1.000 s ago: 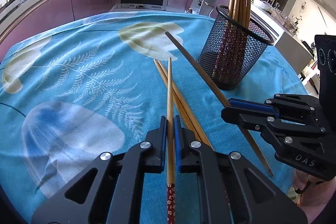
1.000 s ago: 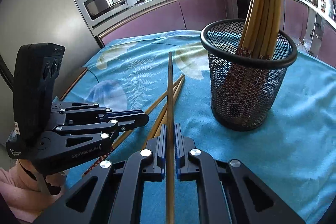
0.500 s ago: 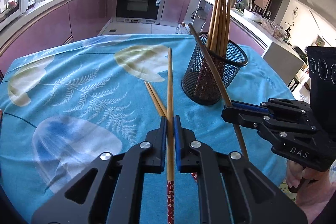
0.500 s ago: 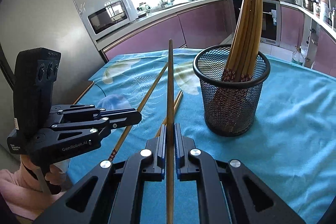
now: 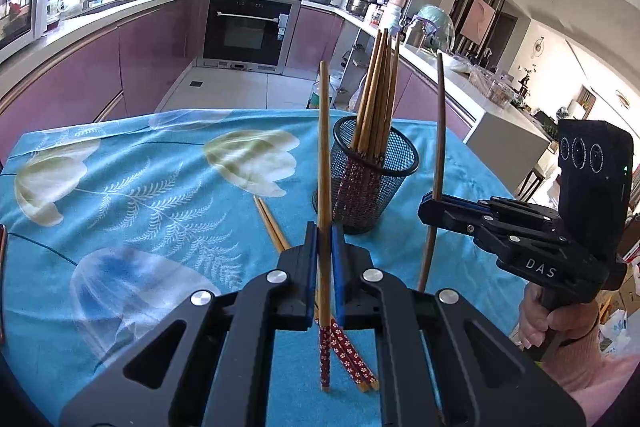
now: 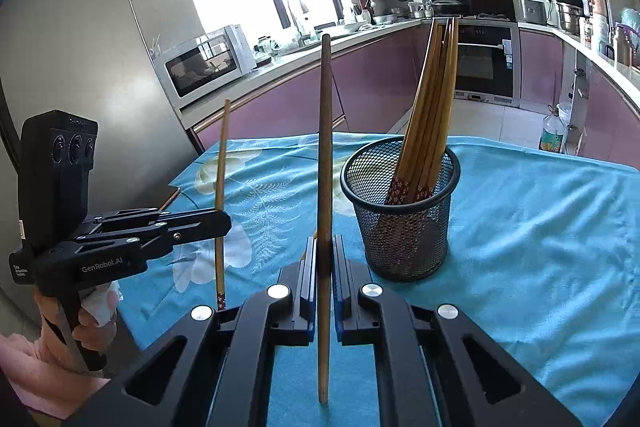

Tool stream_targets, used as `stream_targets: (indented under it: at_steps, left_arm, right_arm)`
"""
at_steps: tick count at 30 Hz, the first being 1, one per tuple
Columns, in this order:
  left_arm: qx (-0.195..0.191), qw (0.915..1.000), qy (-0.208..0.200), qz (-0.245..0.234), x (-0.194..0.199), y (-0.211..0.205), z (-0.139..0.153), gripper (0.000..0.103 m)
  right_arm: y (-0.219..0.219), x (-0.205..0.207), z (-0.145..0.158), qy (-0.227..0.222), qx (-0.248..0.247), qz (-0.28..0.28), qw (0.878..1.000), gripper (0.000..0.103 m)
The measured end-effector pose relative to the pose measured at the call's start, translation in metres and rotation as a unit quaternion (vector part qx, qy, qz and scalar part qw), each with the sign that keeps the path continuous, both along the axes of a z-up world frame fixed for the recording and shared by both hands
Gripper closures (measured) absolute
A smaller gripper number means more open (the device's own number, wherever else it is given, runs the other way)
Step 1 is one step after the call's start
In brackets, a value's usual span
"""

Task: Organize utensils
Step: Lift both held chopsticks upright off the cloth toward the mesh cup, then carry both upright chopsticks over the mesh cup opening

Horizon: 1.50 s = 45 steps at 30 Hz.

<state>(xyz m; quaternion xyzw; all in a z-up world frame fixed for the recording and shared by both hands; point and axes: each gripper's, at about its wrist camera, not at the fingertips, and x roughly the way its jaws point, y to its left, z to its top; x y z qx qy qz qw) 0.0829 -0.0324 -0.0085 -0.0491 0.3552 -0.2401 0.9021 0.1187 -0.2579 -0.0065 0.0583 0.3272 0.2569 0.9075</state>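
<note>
Turquoise cloth (image 5: 132,187) with pale leaf and flower prints covers the worktop in both wrist views. We note, at the left, the left gripper (image 5: 324,243) clamped on a light bamboo chopstick (image 5: 325,163); the stick stands nearly upright, its red flower-patterned end hanging below the pads, clear of the cloth. Two more chopsticks (image 5: 272,223) lie flat on the cloth just beside and partly under this gripper, their patterned ends showing near its base. To the right of these stands a black mesh cup (image 5: 376,187), upright on the cloth, holding a bundle of chopsticks (image 5: 380,87) that lean together, patterned ends down. Further right we see the right gripper (image 5: 434,205), closed on a darker brown chopstick (image 5: 440,123), also held near upright, lower end above the cloth. A hand (image 5: 560,323) in a pink sleeve grips its handle. From the right wrist view, the dark stick sits between the blue pads (image 6: 310,267), near the cup's left side but not touching it.
</note>
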Motion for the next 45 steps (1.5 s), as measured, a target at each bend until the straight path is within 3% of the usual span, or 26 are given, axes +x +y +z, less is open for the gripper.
stream_targets:
  at_steps: [14,45]
  left_arm:
    - [-0.030,0.9989,-0.034,-0.006,-0.007,0.000,0.035,0.095]
    - [-0.021,0.9957,-0.086,-0.028,0.008,-0.034,0.074,0.095]
  right_arm:
    - [-0.017,-0.001,0.018,-0.027,0.017,-0.006,0.999,0.097]
    - [-0.026,0.003,0.062,-0.088,0.020,-0.019,0.996,0.097]
